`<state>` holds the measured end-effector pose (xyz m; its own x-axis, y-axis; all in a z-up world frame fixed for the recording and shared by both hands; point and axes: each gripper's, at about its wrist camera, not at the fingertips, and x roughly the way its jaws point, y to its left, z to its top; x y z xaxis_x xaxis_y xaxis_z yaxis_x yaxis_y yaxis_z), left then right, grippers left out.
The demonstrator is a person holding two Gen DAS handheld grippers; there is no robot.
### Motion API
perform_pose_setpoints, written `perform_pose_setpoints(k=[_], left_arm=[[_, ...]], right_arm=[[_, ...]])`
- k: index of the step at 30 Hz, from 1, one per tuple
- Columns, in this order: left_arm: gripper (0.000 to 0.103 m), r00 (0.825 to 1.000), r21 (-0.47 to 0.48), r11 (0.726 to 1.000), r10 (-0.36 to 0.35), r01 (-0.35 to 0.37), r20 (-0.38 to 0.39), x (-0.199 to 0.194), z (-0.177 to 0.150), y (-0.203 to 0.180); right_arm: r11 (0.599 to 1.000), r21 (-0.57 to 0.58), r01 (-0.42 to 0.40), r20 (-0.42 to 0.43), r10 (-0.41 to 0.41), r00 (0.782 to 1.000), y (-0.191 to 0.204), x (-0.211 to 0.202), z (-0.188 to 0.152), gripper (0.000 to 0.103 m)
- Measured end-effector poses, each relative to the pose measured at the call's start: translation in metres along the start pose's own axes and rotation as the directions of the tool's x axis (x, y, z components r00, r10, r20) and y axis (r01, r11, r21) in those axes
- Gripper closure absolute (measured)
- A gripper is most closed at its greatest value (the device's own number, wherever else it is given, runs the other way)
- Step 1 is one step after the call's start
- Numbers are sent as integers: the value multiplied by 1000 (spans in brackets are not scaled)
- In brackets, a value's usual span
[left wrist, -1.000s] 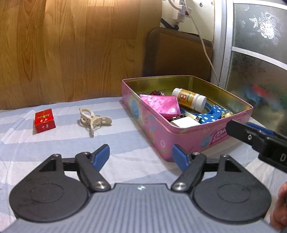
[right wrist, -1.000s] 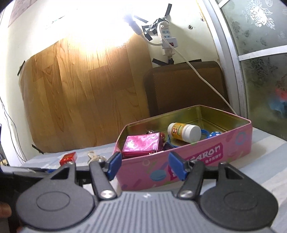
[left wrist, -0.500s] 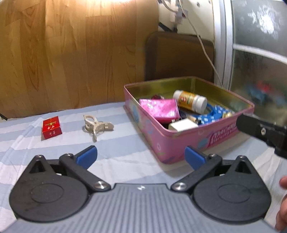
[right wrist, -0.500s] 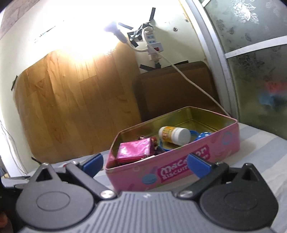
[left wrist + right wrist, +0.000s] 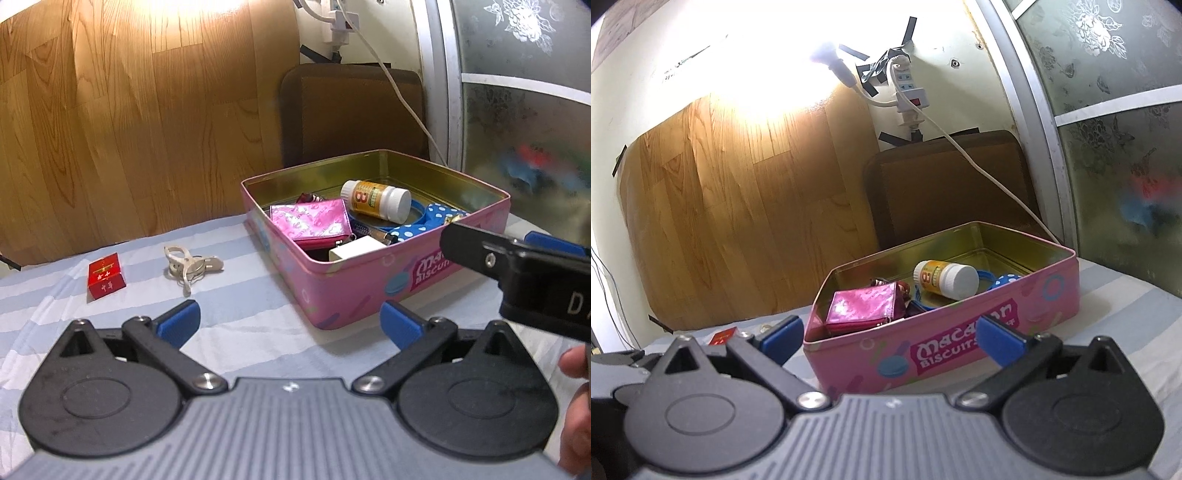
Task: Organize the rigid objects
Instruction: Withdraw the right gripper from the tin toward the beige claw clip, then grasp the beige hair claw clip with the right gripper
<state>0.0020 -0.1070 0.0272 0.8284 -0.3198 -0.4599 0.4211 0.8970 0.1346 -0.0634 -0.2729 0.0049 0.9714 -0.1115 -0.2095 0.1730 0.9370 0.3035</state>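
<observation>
Your left gripper (image 5: 290, 317) is nearest the loose items: the clip (image 5: 190, 265) and the red box (image 5: 106, 276) lie left of centre in its view, above-left of its fingers, left of the pink tin (image 5: 373, 273). Clip's long axis runs roughly sideways. Both grippers, right gripper (image 5: 891, 338) too, stand spread wide, empty.

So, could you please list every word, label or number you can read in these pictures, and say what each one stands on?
"Macaron BISCUITS": front wall of the pink tin; a blue fingertip of the right gripper covers some letters.
"B": large letter on the pill bottle; its smaller print is too small to read.
"D": white letter on the right gripper's black body, cut off at the frame edge.
Gold characters on the red box: too small to read.
</observation>
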Motion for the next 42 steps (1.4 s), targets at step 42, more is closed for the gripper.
perform_pose_setpoints(k=[42], left_arm=[[0, 970, -481, 843, 218, -242, -106, 49, -54, 223]], right_arm=[[827, -468, -313, -327, 167, 930, 182, 141, -30, 16]])
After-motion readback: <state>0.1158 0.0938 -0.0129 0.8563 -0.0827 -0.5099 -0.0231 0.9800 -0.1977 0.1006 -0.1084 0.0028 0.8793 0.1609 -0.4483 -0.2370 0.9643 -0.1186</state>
